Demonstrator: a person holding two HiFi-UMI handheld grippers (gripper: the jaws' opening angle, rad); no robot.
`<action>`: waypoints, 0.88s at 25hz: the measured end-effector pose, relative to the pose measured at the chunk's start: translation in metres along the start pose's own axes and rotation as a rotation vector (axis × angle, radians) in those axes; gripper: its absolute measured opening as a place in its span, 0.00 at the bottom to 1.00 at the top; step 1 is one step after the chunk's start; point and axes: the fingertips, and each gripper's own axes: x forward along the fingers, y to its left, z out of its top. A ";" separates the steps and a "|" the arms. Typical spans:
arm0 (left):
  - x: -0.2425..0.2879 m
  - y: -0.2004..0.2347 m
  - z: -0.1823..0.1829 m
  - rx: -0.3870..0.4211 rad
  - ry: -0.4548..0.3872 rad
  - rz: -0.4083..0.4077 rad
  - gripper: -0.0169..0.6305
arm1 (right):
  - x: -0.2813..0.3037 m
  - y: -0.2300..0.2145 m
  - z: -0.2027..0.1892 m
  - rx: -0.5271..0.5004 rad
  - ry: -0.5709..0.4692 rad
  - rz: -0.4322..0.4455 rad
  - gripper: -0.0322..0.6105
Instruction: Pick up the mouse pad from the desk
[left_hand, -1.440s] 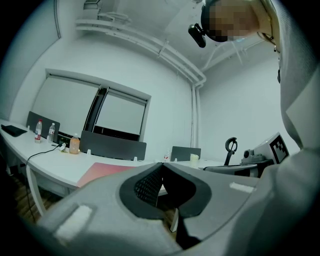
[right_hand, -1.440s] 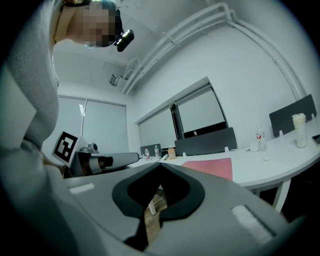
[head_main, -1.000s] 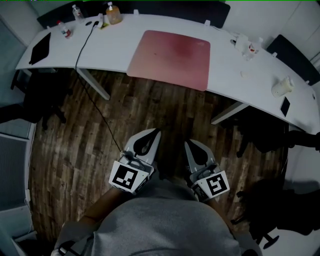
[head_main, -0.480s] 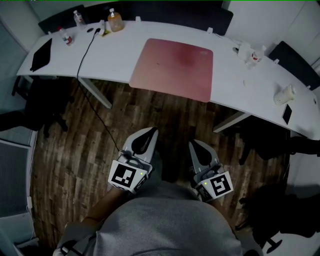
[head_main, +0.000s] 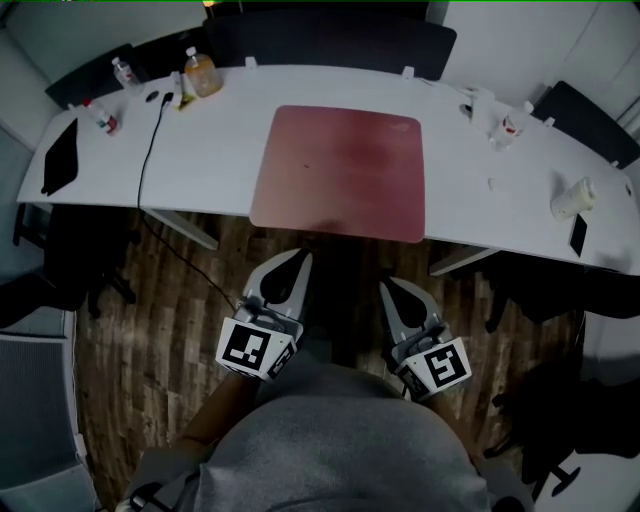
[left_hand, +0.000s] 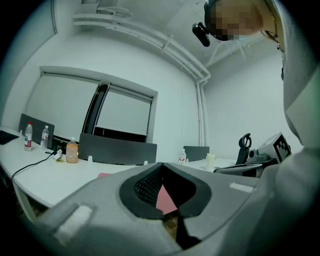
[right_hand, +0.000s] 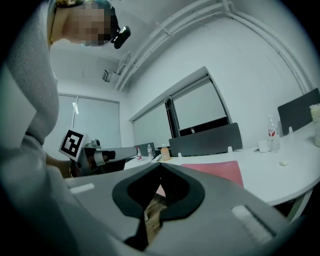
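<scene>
Pink mouse pad (left_hand: 164, 198) sits mostly behind left claw (left_hand: 161, 165).

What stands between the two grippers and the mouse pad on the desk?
Nothing visible. The mouse pad lies at the desk's near edge, straight ahead of the left gripper and right gripper; only floor separates them.

Orange-drink bottle (head_main: 202, 73), black cable (head_main: 149, 132), dark tablet (head_main: 59, 157), white cup (head_main: 572, 198), wooden floor (head_main: 130, 340).
</scene>
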 end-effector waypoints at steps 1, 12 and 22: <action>0.005 0.008 -0.001 -0.003 0.006 -0.003 0.02 | 0.008 -0.002 0.000 -0.001 0.002 -0.003 0.05; 0.053 0.070 -0.007 0.078 0.073 -0.080 0.02 | 0.078 -0.033 0.012 -0.012 0.000 -0.053 0.05; 0.072 0.106 -0.024 0.132 0.138 -0.098 0.03 | 0.083 -0.079 -0.002 -0.087 0.055 -0.138 0.05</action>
